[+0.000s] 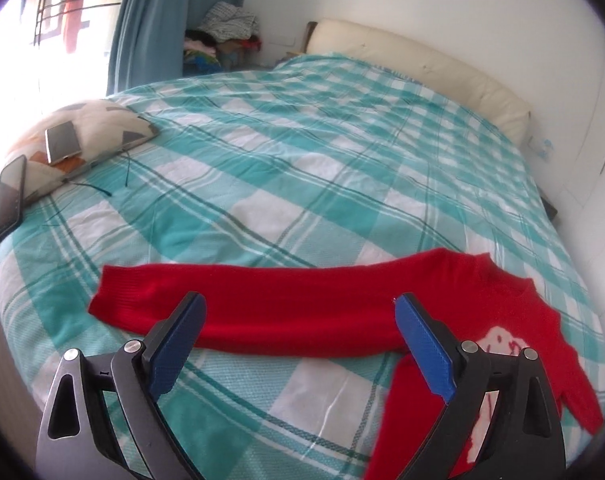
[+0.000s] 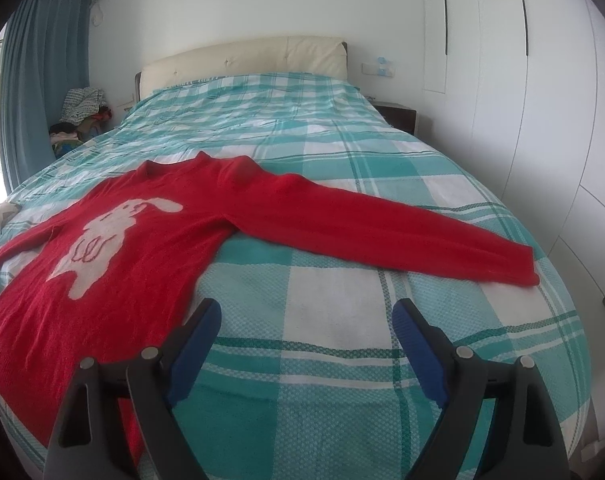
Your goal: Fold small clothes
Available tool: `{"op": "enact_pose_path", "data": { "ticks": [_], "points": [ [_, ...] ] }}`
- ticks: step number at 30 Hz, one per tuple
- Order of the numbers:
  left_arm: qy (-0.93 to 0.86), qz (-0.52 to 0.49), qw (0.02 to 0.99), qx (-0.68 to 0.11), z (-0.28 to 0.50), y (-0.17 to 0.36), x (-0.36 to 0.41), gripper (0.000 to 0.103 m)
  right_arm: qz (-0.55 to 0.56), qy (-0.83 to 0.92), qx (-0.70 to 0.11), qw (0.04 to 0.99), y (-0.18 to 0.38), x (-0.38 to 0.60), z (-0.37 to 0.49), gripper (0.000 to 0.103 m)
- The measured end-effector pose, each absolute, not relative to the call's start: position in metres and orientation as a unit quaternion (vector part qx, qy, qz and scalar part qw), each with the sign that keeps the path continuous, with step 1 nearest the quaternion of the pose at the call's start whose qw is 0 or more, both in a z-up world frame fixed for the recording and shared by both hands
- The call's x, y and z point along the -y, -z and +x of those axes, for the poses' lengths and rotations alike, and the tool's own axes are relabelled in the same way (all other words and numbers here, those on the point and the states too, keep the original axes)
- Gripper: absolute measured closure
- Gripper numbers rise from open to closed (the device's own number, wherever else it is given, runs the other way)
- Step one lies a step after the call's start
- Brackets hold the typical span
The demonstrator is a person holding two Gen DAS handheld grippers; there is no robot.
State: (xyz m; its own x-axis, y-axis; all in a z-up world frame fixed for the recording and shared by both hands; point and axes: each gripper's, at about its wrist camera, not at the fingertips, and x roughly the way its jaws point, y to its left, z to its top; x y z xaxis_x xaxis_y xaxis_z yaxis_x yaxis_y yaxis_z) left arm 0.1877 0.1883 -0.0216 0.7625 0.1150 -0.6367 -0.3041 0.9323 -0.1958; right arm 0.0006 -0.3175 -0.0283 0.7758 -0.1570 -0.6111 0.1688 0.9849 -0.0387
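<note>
A small red sweater (image 2: 150, 216) with a white rabbit figure (image 2: 106, 232) lies flat and face up on the checked bedspread, both sleeves spread out. In the left wrist view one sleeve (image 1: 262, 308) stretches leftward across the bed, and my left gripper (image 1: 300, 304) hovers over it, open, nothing between its blue pads. In the right wrist view the other sleeve (image 2: 382, 228) runs out to the right. My right gripper (image 2: 306, 312) is open above bare bedspread, just below the armpit, touching nothing.
The bed (image 1: 322, 140) has a teal and white checked cover and a cream headboard (image 2: 246, 56). A patterned pillow (image 1: 98, 124) at its left edge carries a phone (image 1: 62, 140); another phone (image 1: 10, 196) leans beside it. Wardrobe doors (image 2: 522, 80) stand on the right, curtains and a clothes pile at the back left.
</note>
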Motion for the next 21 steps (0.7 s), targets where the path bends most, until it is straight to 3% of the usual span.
{"op": "enact_pose_path", "data": {
  "ticks": [2, 4, 21],
  "points": [
    [-0.123, -0.112, 0.939, -0.3, 0.182, 0.038, -0.179, 0.007, 0.005, 0.089, -0.326, 0.941, 0.03, 0.316, 0.002, 0.016],
    [-0.15, -0.065, 0.928, -0.335, 0.189, 0.055, -0.172, 0.007, -0.001, 0.093, -0.327, 0.94, 0.031, 0.315, 0.002, 0.016],
    [-0.093, -0.087, 0.927, -0.352, 0.187, 0.059, -0.163, 0.006, -0.021, 0.094, -0.328, 0.94, 0.035, 0.306, 0.004, 0.016]
  ]
}}
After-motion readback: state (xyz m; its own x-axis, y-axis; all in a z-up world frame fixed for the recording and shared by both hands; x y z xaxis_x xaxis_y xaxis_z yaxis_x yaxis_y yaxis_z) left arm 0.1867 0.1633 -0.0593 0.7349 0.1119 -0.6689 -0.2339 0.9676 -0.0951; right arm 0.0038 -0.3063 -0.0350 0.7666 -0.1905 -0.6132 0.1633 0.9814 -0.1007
